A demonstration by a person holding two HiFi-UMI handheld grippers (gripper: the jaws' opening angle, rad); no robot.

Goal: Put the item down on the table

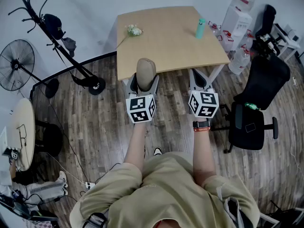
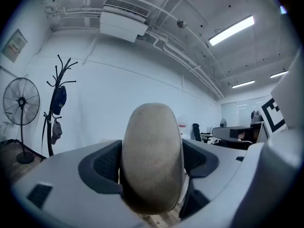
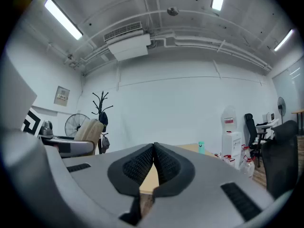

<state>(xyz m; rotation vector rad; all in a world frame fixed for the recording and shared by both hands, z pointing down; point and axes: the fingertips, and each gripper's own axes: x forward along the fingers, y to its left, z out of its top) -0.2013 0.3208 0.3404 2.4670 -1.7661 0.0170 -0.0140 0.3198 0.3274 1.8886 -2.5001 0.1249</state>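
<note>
Head view: the only container on the desk (image 1: 166,46) is a teal bottle (image 1: 201,28), upright near the far right corner with its cap on. No idea what's in it. A small greenish bundle (image 1: 134,30) lies near the far left corner. A water dispenser (image 1: 236,20) stands on the floor past the desk's right edge. The left gripper (image 1: 145,85) has a beige rounded item (image 1: 146,69) standing upright out of its jaws, right at the desk's near edge and toward the left side. I can't tell if it's actually over the desk. The right gripper (image 1: 198,77) is beside it, also at the near edge.

Left gripper view: the item fills the gap, with both dark pads (image 2: 107,163) pressed against its sides and the jaws spread wide around it.

Right gripper view: the jaws are closed together with nothing between them. The desk shows in the gap below the pads, and the bottle is off to the right.
</note>
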